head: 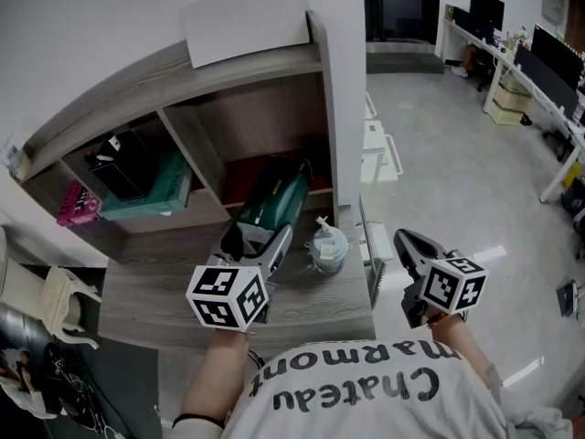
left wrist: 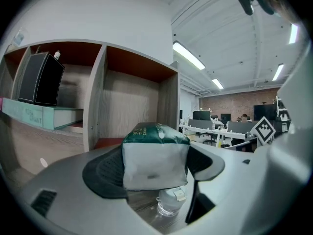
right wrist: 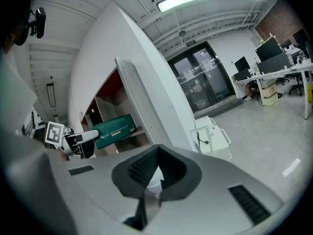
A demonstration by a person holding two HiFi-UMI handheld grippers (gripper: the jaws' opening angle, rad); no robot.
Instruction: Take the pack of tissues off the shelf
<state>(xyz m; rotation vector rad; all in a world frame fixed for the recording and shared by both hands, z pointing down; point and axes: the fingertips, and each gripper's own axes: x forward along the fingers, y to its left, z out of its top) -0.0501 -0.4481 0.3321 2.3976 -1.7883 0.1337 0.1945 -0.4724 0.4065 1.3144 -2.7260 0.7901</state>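
Observation:
The pack of tissues (head: pixel 274 198), dark green on top with a white end, sits between the jaws of my left gripper (head: pixel 259 236). Its far end still reaches into the lower right compartment of the wooden shelf (head: pixel 265 71). In the left gripper view the pack (left wrist: pixel 154 155) fills the gap between the two dark pads and both press on its sides. The right gripper view shows the same pack (right wrist: pixel 113 128) held off the surface. My right gripper (head: pixel 409 242) hangs right of the counter's edge, jaws together and holding nothing (right wrist: pixel 154 180).
A small clear lidded bottle (head: pixel 327 245) stands on the grey counter (head: pixel 174 300) just right of the left gripper. A black box (head: pixel 123 163), a teal box (head: pixel 146 195) and a pink item (head: pixel 78 204) fill the left compartment. A white cart (head: pixel 379 154) stands beside the shelf.

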